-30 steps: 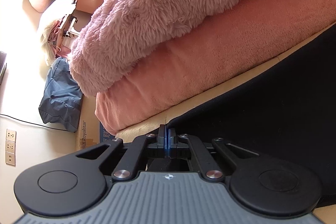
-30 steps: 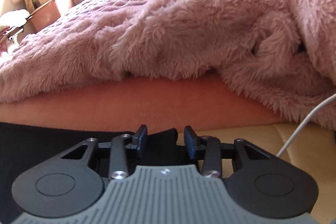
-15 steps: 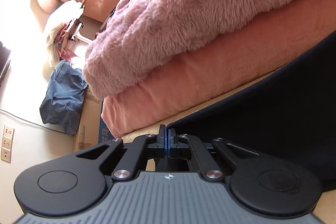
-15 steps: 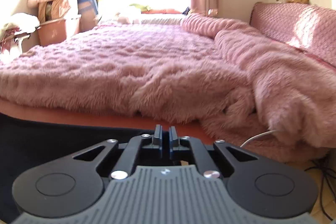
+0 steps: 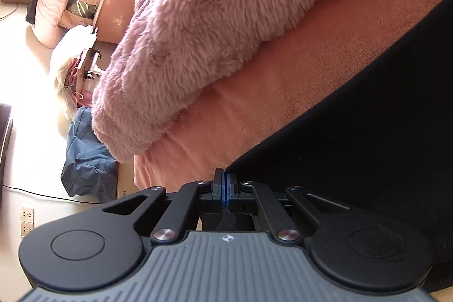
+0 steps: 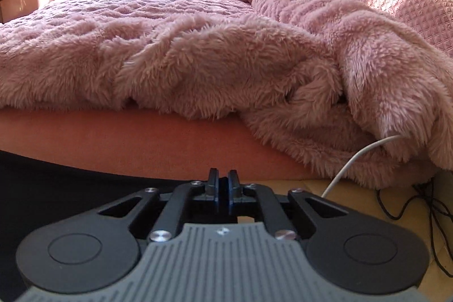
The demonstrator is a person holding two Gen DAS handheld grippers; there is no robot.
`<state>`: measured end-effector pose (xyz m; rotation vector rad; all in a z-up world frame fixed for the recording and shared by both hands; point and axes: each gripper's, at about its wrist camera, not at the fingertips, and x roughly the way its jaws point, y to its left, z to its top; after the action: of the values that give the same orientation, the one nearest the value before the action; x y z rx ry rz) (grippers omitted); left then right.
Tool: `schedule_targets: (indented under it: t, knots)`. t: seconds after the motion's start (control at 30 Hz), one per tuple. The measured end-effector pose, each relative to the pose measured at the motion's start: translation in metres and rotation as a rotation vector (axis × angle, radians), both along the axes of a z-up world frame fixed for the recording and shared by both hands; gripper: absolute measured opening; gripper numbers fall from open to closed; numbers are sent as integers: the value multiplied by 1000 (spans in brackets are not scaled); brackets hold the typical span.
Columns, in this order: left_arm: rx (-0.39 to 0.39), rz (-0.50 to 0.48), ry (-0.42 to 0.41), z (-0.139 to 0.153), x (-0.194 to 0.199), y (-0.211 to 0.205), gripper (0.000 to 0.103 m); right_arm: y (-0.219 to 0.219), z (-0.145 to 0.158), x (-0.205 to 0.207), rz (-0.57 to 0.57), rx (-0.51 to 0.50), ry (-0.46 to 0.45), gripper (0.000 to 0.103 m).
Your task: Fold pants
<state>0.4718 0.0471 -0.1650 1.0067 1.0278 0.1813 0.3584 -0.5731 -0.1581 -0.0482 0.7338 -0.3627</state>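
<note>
The black pants [image 5: 368, 146] fill the right side of the left wrist view as a taut dark sheet in front of the bed. My left gripper [image 5: 225, 174] is shut on their pointed corner, which sticks up just past the fingertips. In the right wrist view the pants [image 6: 70, 183] spread across the lower left. My right gripper [image 6: 223, 177] is shut on their upper edge, with dark cloth filling the narrow slit between the pads. Below the grippers the rest of the pants is hidden.
A fluffy pink blanket [image 6: 198, 61] covers the bed above a salmon mattress side [image 6: 127, 140]. A white cable [image 6: 354, 157] and black cords [image 6: 424, 203] lie on the floor at right. A blue bag [image 5: 85, 160], a cardboard box [image 5: 124, 183] and a pink tub [image 5: 116, 7] stand at left.
My right gripper, open around the pants' edge a second ago, has shut on it and tipped up towards the bed. The left gripper stayed shut on its corner while its view shifted.
</note>
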Motion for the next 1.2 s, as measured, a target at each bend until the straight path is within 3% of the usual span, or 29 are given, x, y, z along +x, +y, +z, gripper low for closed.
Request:
schedule_targets:
  t: [0.07, 0.1, 0.13, 0.33, 0.47, 0.5, 0.6, 0.67, 0.73, 0.9, 1.0, 1.1, 1.2]
  knots:
    - [-20, -3, -3, 0, -2, 1, 2, -1, 6, -5, -33, 4, -18, 14]
    - [-47, -2, -9, 4, -3, 3, 7, 0, 11, -11, -41, -2, -41, 32]
    - [-93, 2, -11, 10, -4, 7, 12, 3, 17, -18, -37, -3, -63, 37]
    - [-413, 99, -80, 58, -19, 52, 19, 60, 49, -63, 52, 45, -110, 36]
    - [-668, 179, -154, 91, -47, 100, 30, 117, 45, -93, 107, 117, -103, 36]
    - [-723, 203, -161, 95, -55, 112, 36, 131, 41, -98, 115, 117, -97, 36]
    - [-865, 274, -195, 96, -82, 144, 40, 166, 28, -116, 121, 134, -76, 36]
    - [-922, 298, -234, 89, -100, 160, 47, 183, 23, -125, 109, 157, -68, 36]
    - [-901, 277, -234, 77, -113, 162, 51, 198, 18, -134, 108, 153, -51, 36]
    - [-690, 141, -246, 46, -120, 138, 51, 224, 12, -150, 109, 181, -14, 37]
    - [-612, 93, -200, 27, -106, 133, 51, 228, 10, -154, 89, 189, 9, 37]
    - [-519, 89, -198, 16, -97, 134, 5, 232, 11, -154, 83, 168, 22, 37]
    - [-590, 64, -240, 30, -97, 147, 1, 234, 13, -152, 88, 150, 30, 37]
